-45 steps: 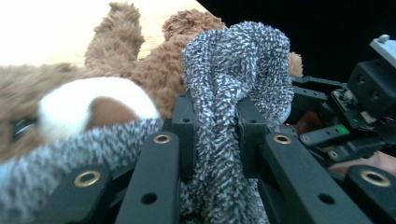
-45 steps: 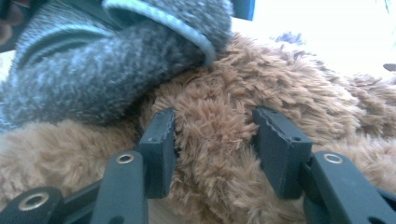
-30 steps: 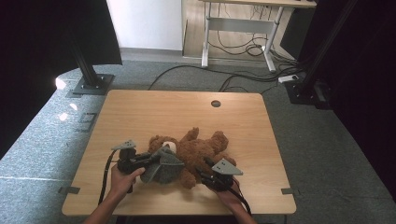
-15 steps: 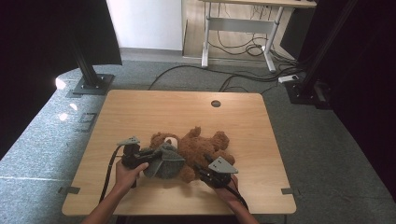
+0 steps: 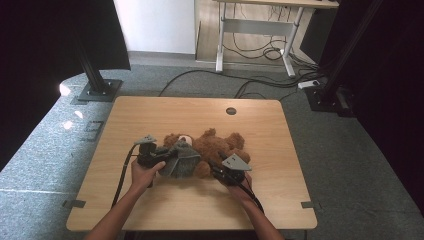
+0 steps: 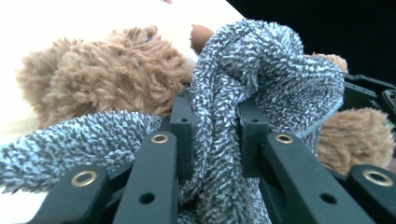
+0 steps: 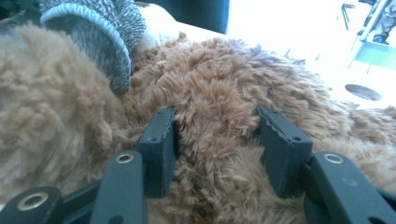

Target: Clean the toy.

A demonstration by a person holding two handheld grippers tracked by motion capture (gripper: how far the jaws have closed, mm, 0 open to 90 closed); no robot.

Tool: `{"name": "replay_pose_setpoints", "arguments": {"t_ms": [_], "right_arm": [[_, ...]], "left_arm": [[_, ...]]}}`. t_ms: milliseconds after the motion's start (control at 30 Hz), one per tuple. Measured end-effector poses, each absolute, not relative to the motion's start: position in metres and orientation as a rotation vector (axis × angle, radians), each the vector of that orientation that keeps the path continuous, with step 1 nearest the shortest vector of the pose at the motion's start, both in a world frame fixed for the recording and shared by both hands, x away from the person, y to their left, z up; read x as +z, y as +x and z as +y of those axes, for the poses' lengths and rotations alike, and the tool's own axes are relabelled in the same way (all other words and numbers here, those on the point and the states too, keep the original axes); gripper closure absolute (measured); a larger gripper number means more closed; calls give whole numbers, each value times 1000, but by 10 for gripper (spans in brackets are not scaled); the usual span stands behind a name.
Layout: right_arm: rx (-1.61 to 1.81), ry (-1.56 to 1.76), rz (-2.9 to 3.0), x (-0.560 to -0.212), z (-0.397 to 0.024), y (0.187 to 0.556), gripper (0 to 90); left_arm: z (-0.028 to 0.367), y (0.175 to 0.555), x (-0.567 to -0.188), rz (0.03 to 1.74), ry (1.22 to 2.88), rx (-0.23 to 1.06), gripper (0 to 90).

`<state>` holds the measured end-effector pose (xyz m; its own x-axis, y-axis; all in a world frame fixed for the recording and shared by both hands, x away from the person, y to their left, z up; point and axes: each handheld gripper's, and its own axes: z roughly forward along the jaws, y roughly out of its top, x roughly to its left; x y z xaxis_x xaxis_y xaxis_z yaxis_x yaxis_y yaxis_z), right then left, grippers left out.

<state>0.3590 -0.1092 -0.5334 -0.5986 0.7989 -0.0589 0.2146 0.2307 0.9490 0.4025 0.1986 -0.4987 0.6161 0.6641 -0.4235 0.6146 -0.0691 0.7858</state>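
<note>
Wooden worktop (image 5: 150,115), grey carpet around. Teddy bear (image 5: 215,145) lies near front edge. Left hand-held gripper (image 6: 212,126) clamped on grey knitted garment (image 6: 261,84); right hand-held gripper (image 7: 217,135) pinches bear's fur. Risk — fur grip slips, bear drags, garment bunches at head.

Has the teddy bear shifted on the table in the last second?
Yes. The teddy bear has slid toward the table's left edge, away from the round hole; its head now lies farther left of that hole.
</note>
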Motion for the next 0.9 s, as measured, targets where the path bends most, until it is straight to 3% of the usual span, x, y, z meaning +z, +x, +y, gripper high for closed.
{"name": "replay_pose_setpoints", "arguments": {"t_ms": [433,733,900], "right_arm": [[1364,972,1919,-530,-105,402,494],[1378,974,1917,-524,-110,394,472],[1409,999,1903,-520,-116,389,463]], "left_arm": [[194,440,-495,1095,1738,78,727],[201,424,-483,1061,1716,55,744],[225,403,-472,1045,1692,72,748]]}}
